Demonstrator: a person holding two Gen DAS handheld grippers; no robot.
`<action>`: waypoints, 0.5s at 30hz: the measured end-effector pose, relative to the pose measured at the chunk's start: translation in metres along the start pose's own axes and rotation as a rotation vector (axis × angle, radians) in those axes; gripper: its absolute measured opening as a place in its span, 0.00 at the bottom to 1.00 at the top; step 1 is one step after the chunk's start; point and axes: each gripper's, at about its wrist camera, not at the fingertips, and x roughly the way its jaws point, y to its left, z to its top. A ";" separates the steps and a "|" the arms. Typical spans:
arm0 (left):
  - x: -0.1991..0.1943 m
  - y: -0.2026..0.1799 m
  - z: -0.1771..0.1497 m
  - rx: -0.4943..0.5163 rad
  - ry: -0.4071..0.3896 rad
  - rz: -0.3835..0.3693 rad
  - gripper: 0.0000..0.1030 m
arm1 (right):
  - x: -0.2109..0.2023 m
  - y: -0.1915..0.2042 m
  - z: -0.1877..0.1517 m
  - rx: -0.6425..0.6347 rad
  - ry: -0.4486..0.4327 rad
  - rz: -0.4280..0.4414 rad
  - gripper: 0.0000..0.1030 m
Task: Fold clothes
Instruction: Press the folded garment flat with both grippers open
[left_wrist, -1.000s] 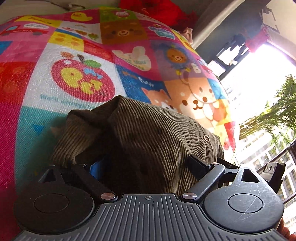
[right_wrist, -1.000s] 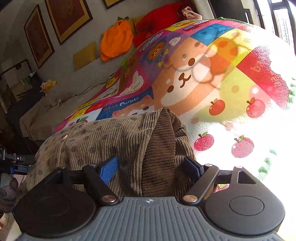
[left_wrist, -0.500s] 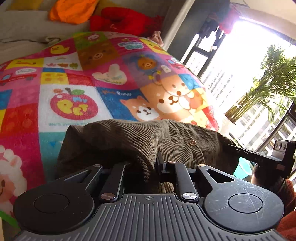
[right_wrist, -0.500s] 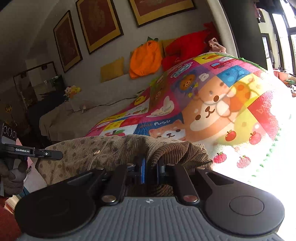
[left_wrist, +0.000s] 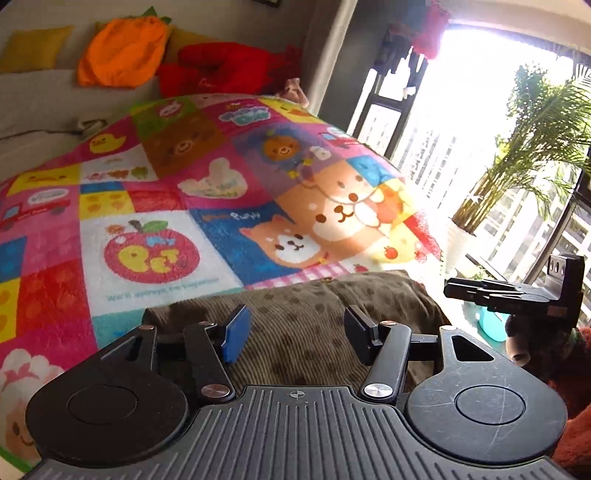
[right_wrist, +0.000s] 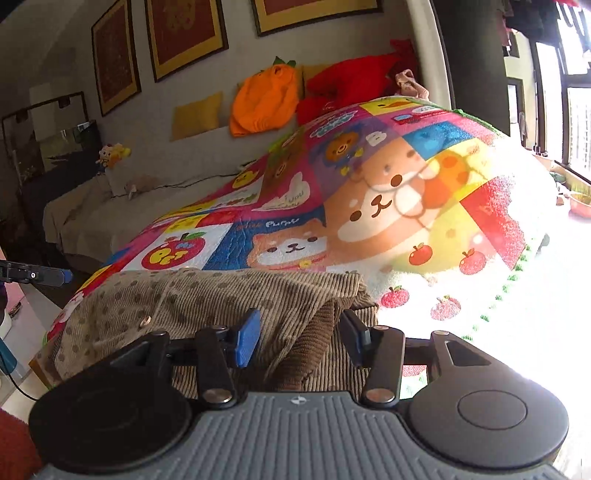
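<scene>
1. I am between folds: my left gripper (left_wrist: 295, 332) and my right gripper (right_wrist: 299, 339) have both just been opening, and each now stands released, its fingers (left_wrist: 236, 328) spread with nothing pinched between them, only cloth lying beneath the gap

2. The brown corduroy garment (right_wrist: 207, 299), dotted and buttoned, lies bunched in a low heap on the near edge of the patchwork blanket (left_wrist: 155, 206), just this side of the apple patch (left_wrist: 151, 254); my left gripper hovers over one end of the garment and my right over the other, where a ribbed flap (right_wrist: 317, 332) hangs down

3. I judge the fold just laid down to be rough: the garment is doubled over but lumpy, so the task looks about midway rather than finished

4. The next move, as I read it, calls for fresh grips on two matching corners or edges, taken low and at the same time, then a level carry across the garment so the layers land square

5. The blanket covers a bed (right_wrist: 92, 218) and is soft, so the cloth may drag and wrinkle instead of sliding

6. Beyond the garment, against the wall, sit an orange cushion (left_wrist: 122, 55) and a red one (left_wrist: 225, 70); framed pictures (right_wrist: 184, 33) hang above, and a bright window (left_wrist: 480, 129) with a palm (left_wrist: 535, 155) glares past the right end of the garment
</scene>
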 end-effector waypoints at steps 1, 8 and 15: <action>0.011 -0.003 0.002 0.005 0.004 -0.029 0.69 | 0.002 0.003 0.006 0.001 -0.016 0.022 0.48; 0.113 -0.001 -0.019 0.024 0.220 -0.043 0.70 | 0.079 0.043 0.009 -0.034 0.084 0.115 0.56; 0.101 -0.001 -0.011 0.178 0.248 -0.022 0.80 | 0.080 0.041 0.002 -0.048 0.143 0.088 0.63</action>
